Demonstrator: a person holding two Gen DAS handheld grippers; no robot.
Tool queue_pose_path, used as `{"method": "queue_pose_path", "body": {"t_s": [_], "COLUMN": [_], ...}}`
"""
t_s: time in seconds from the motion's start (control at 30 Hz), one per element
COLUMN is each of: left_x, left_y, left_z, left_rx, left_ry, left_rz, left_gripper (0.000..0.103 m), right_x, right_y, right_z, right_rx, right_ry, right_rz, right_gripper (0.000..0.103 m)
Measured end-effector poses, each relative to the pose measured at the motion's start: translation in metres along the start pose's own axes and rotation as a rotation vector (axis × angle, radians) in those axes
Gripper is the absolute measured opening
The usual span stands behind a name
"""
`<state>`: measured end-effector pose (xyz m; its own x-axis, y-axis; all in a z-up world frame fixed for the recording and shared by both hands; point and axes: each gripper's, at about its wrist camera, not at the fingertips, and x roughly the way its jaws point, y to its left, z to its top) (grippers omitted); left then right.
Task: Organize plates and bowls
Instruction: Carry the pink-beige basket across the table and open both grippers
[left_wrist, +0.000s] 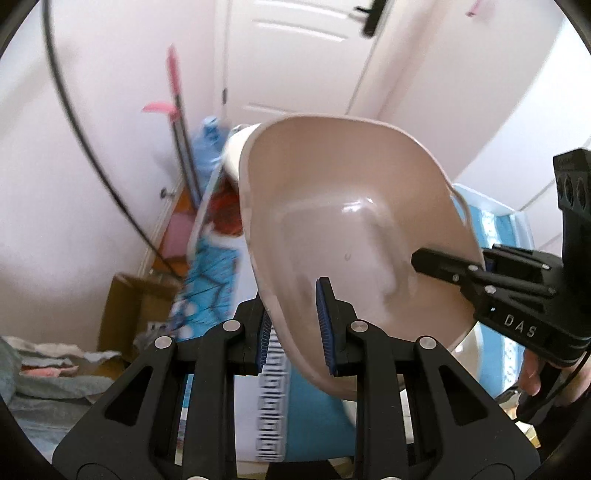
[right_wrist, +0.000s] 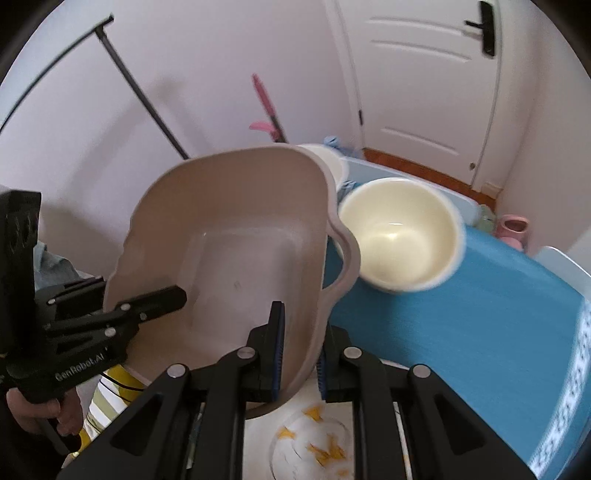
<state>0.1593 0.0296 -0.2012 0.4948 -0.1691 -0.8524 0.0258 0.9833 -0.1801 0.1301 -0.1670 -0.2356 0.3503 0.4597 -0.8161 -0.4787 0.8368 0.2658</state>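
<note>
Beige dish (left_wrist: 354, 236): up in the air, tilted, hollow side facing both cameras, a scalloped handle at its rim; it fills the middle of each view.
Left gripper (left_wrist: 295, 325): clamped on the dish rim at 6 o'clock in its own view, one blue pad (left_wrist: 325, 325) inside the dish, the other behind the wall. In the right wrist view it comes in from 9 o'clock, one black finger lying on the inner surface.
Right gripper (right_wrist: 299, 350): also clamped on the rim, at 6 o'clock in its own view, blue pads (right_wrist: 277, 354) on either side of the wall. From the left wrist it reaches in from 3 o'clock, finger tip inside the dish.
Cream bowl (right_wrist: 400, 234): upright on the blue tablecloth (right_wrist: 461, 332), just beside the dish's handle at 2 o'clock of it; touching or not, I cannot tell.
Second pale bowl (right_wrist: 325, 158): behind the dish rim at 12 o'clock, mostly hidden.
Patterned plate (right_wrist: 314, 443): white with yellow marks, low at 6 o'clock, under the right gripper.
Pink cup (right_wrist: 511, 229): out at 3 o'clock, past the table edge.
Door (right_wrist: 424, 92): white, closed, at 1 o'clock.
Cardboard box (left_wrist: 129, 306): on the floor at 8 o'clock in the left view.
</note>
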Motion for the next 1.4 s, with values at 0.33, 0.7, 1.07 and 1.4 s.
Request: {"method": "queue_pose_path", "body": {"t_s": [0.33,0.7,1.07,1.4], "left_x": [0.003,0.05,0.122,0.145], "left_y": [-0.151,-0.294,-0.336,-0.34], "left_z": [-0.015,-0.065,-0.089,-0.107], "left_rx": [0.15,0.264,0.273,0.307], "left_ry": [0.006,0.1,0.201,0.214], "left_rz": [-0.127,-0.267,-0.25,-0.193], "left_gripper": [0.021,0.021,0.021,0.021], "right_x": [-0.107,-0.181,-0.144,-0.134], "right_y": [-0.095,-0.218,-0.274,-0.281], "right_z": [-0.076,-0.183,-0.239,-0.243], "right_rx": [0.134,0.324,0.413,0.434], "right_ry": [-0.078,-0.058,-0.007,-0.02], "right_rz": [-0.137,-0.265,-0.25,-0.208], "right_gripper": [0.014,0.014,0.014,0.014]}}
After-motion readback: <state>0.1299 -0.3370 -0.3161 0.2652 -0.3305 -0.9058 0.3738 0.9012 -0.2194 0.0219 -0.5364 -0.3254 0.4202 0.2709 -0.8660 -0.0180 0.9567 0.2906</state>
